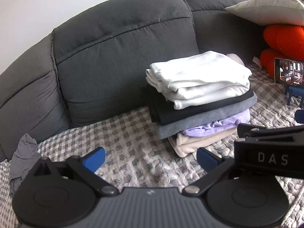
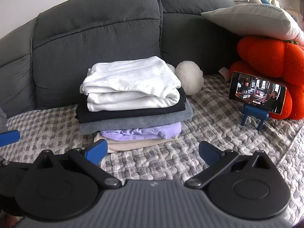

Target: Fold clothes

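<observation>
Meanwhile, I hold both tongs, left (image 1: 151,158) and right (image 2: 153,153), spread wide and empty above the checked quilt (image 2: 171,163), facing the stack of folded clothes (image 2: 133,102) parked against the sofa back (image 2: 98,38), apparently clearing space for folding.

Stack of folded clothes (image 2: 133,102) sits on the quilted cover (image 2: 171,163) of the sofa, near the seat's middle, just before the back cushions (image 2: 95,38). Round plush ball (image 2: 190,79) lies behind the stack to its right, touching it. Further right, a phone (image 2: 257,93) leans on a small stand (image 2: 254,116), propped before a plush toy (image 2: 275,60); a pillow (image 2: 256,19) rests on top of that toy. Loose crumpled garment (image 1: 22,161) lies well left of the stack, at the seat's edge. Left gripper (image 1: 151,159) and right gripper (image 2: 153,152) hover side by side before the stack, jaws spread, nothing between them.
</observation>
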`<state>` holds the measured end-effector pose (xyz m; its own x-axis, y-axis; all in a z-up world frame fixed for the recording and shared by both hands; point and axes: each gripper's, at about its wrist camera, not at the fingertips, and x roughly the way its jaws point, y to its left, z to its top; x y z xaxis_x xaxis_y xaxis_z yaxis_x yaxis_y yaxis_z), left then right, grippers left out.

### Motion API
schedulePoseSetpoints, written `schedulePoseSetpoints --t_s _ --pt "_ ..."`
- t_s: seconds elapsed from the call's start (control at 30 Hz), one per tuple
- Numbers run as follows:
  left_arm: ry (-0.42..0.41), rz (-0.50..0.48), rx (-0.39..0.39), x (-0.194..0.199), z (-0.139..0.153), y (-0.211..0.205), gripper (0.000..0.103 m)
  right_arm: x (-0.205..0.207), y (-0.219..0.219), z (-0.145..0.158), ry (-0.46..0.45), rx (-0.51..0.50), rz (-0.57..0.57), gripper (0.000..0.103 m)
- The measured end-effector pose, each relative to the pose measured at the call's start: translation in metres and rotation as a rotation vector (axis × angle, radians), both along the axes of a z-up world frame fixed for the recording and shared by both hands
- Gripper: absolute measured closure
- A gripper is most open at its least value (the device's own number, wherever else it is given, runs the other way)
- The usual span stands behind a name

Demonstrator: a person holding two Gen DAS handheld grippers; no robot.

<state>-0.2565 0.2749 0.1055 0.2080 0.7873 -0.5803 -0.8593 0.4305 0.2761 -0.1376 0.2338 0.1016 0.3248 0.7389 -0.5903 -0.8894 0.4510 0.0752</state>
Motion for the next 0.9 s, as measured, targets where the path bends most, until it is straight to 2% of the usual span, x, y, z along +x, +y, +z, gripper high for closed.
schedulePoseSetpoints --t_s 0.9 --pt "0.007 0.012 0.006 0.0003 0.0016 -0.0014 0.001 -0.0005 0.0012 -0.0003 0.024 0.004 0.009 0.000"
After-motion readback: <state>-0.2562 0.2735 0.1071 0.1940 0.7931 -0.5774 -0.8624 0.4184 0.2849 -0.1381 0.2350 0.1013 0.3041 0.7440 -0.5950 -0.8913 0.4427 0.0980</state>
